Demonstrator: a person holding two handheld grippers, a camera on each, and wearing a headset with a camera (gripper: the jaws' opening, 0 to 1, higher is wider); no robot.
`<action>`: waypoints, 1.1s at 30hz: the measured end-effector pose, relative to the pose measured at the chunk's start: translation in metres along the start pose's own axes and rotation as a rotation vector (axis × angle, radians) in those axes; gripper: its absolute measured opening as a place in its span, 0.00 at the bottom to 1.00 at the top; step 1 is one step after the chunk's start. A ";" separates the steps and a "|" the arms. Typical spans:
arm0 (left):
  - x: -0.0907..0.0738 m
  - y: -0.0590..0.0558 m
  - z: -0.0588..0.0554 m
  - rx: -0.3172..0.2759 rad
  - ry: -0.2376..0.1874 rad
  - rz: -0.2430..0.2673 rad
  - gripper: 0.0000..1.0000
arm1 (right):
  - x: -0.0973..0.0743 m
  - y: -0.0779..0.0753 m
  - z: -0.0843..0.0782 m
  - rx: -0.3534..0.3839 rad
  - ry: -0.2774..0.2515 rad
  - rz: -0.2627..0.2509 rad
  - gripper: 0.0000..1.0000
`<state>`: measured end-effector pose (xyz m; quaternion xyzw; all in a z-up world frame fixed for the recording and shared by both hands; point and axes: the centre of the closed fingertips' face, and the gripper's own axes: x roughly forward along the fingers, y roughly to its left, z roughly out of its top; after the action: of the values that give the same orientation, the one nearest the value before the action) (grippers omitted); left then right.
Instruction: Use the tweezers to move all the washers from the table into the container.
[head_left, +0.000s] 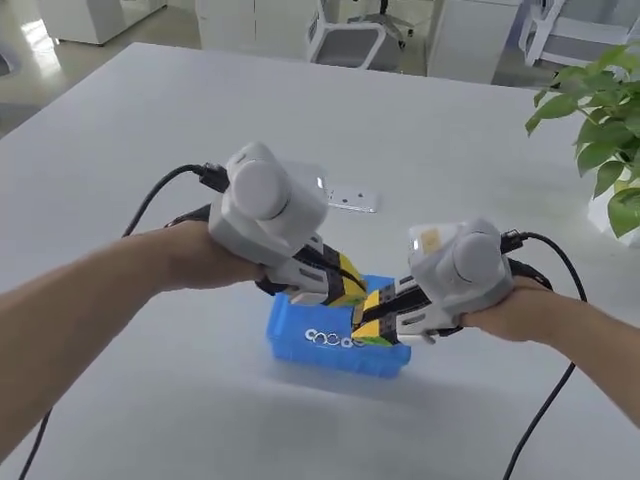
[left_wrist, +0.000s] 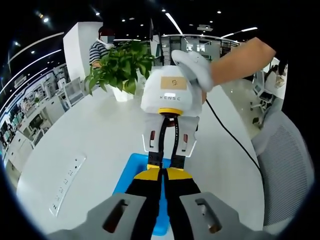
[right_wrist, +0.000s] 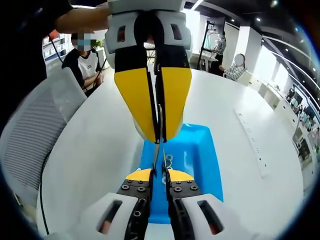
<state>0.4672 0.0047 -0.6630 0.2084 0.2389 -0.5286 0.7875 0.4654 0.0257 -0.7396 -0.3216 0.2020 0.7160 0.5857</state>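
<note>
- Left gripper: jaws closed, yellow pads pinched on one end of the tweezers; enters the right gripper view from the top.
- Right gripper: jaws drawn almost together on the other end of the tweezers, tip to tip with the left gripper.
- Tweezers: thin and silvery; long axis along the line joining the two sets of jaws; held in the air above the container, apparently apart from it; pointed end not possible to tell.
- Container: blue, open-topped, resting on the white table, directly beneath both sets of jaws.
- Washers: a small row lying inside the container near its front wall in the head view, just below the point where the jaws meet.
- Judged step: passing or re-seating the tweezers between grippers; both equally near, each touching the tool.
- Judged need: release by one side only, with the tweezers then tilted down from the remaining grip.
</note>
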 end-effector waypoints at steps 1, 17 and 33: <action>-0.001 -0.001 0.002 0.002 -0.003 -0.001 0.05 | -0.001 0.001 0.001 0.001 -0.004 -0.003 0.11; -0.022 -0.031 0.025 0.068 -0.040 -0.072 0.05 | -0.018 0.026 0.022 0.018 -0.067 -0.036 0.14; -0.031 -0.060 0.022 0.093 -0.027 -0.146 0.05 | -0.019 0.057 0.035 0.028 -0.113 -0.041 0.11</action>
<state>0.4051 -0.0064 -0.6317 0.2194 0.2181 -0.5978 0.7395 0.4046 0.0228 -0.7067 -0.2766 0.1718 0.7180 0.6152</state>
